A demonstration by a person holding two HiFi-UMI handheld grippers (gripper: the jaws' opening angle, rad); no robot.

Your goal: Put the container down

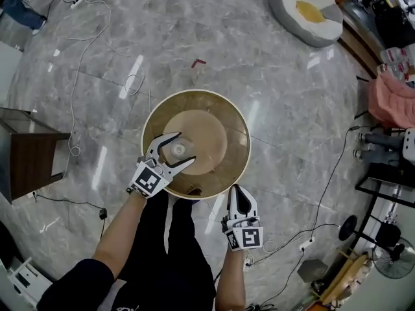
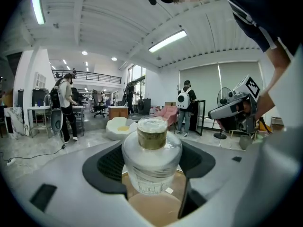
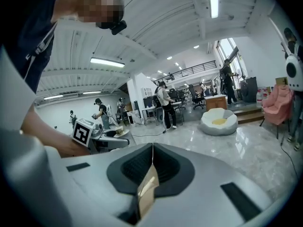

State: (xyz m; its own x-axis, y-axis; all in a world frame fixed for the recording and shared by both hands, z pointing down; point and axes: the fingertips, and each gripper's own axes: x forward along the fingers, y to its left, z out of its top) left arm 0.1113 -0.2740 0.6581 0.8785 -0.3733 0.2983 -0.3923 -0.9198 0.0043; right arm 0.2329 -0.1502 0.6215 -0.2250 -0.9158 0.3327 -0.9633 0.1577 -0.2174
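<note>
While in L gripper, container upright.

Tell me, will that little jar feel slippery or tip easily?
Probably slippery: the jar looks like smooth clear glass, held only at its sides by the left hand-held gripper. Likely breakable if dropped on the table. Its wide body under a narrower gold lid suggests it stands steadily.

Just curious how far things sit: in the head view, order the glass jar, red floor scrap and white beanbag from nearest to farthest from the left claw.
1. Glass jar: between the left claw's jaws, over the round table.
2. Red scrap: on the floor beyond the table.
3. White beanbag: far upper right.
</note>
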